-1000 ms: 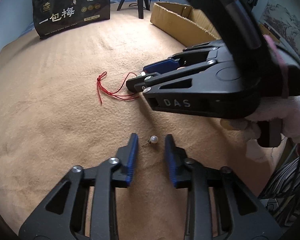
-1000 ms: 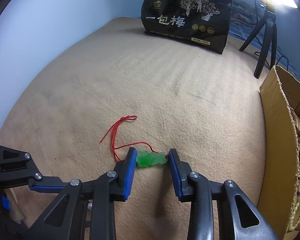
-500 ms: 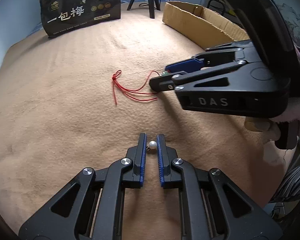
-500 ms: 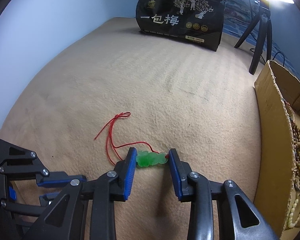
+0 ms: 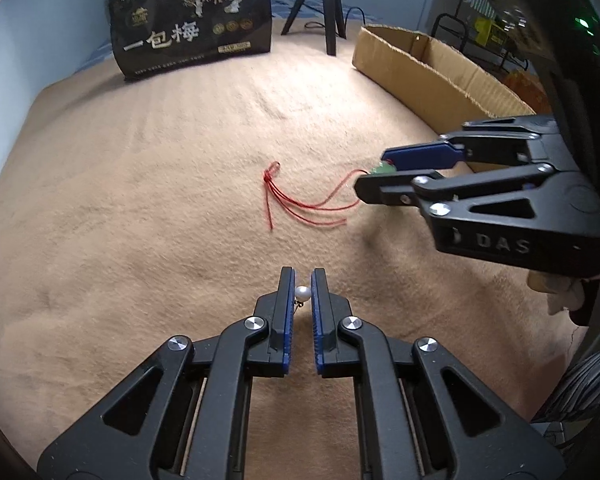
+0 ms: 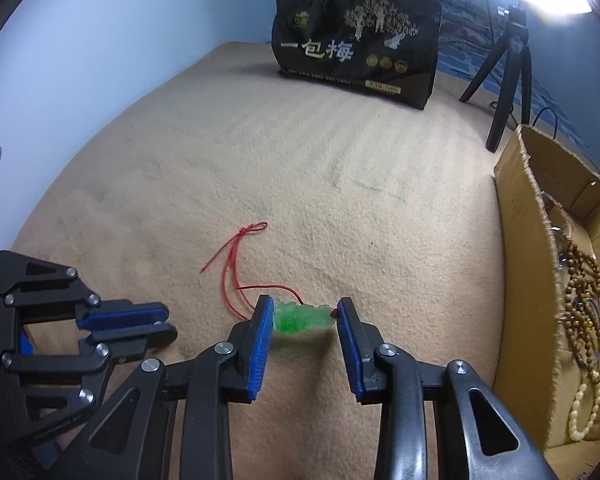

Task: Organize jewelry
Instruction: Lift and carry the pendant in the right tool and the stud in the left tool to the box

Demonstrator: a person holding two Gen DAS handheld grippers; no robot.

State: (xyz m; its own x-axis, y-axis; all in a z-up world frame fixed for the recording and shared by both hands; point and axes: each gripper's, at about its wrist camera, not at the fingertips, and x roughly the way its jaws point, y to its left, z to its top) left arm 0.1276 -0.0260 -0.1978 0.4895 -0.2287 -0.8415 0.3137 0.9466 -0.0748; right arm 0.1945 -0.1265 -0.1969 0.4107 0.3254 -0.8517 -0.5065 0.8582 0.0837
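Note:
My left gripper (image 5: pixel 302 280) is shut on a small pearl earring (image 5: pixel 301 293), held just above the tan blanket. My right gripper (image 6: pixel 304 312) is shut on a green jade pendant (image 6: pixel 303 317), gripped end to end. The pendant's red cord (image 6: pixel 236 264) trails away over the blanket. In the left wrist view the right gripper (image 5: pixel 375 178) sits at the right with the pendant (image 5: pixel 381 169) between its fingers and the red cord (image 5: pixel 300 202) running left. In the right wrist view the left gripper (image 6: pixel 168 322) is at the lower left.
An open cardboard box (image 6: pixel 539 280) at the right holds several bead necklaces (image 6: pixel 583 300); it also shows in the left wrist view (image 5: pixel 431 80). A black printed bag (image 5: pixel 192 28) and a tripod (image 5: pixel 319 4) stand at the far edge of the blanket (image 5: pixel 120 200).
My left gripper closed on the pearl earring and lifted it slightly. My right gripper kept its hold on the pendant and shifted a little to the right, dragging the cord.

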